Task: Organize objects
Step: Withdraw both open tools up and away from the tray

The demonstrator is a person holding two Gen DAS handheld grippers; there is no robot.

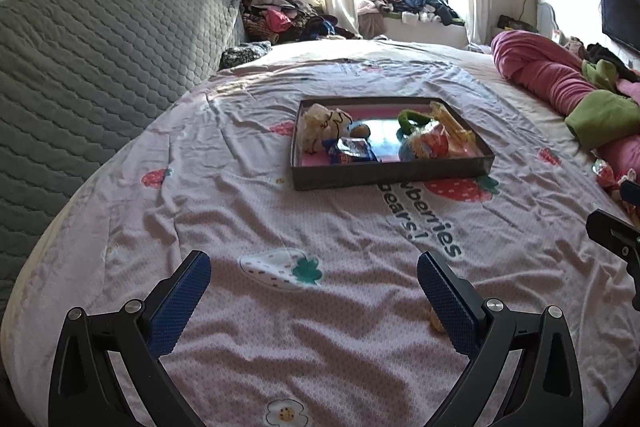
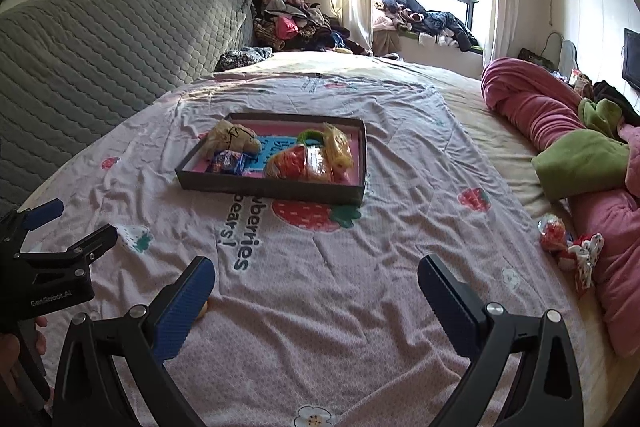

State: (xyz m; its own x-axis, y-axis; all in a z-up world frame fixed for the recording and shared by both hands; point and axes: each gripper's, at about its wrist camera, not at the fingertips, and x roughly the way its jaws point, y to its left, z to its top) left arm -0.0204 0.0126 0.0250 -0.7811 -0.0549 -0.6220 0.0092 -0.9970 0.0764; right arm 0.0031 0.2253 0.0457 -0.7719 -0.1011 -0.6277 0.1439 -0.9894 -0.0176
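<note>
Your left gripper (image 1: 314, 269) hovers low over the bed (image 1: 248, 211), its blue-padded jaws spread wide with nothing between them. Your right gripper (image 2: 316, 267) is likewise wide apart and holds nothing. In the right wrist view the left gripper appears at the left edge, just beside the right one.

A shallow dark tray (image 1: 394, 174) lies on the pink strawberry-print sheet (image 2: 360, 307), ahead of both grippers and well apart from them. Inside the tray: a cream plush toy (image 1: 320, 127) at the left end, a blue snack packet (image 1: 352, 149) just in front of it, a small brown round object (image 1: 360, 131) beside these, and at the right end a crinkled orange bag (image 2: 298, 163) with a green loop (image 1: 412, 119) and a yellow wrapper (image 2: 338, 145) touching it.

A small tan object (image 2: 204, 309) lies on the sheet, partly hidden behind the inner finger of each gripper; what it is cannot be told. Near the pink rolled quilt (image 2: 532, 107), to the right, lie a red-and-clear wrapped item (image 2: 554, 233) and a red-and-white patterned cloth piece (image 2: 584, 255), touching each other, outside the tray.
</note>
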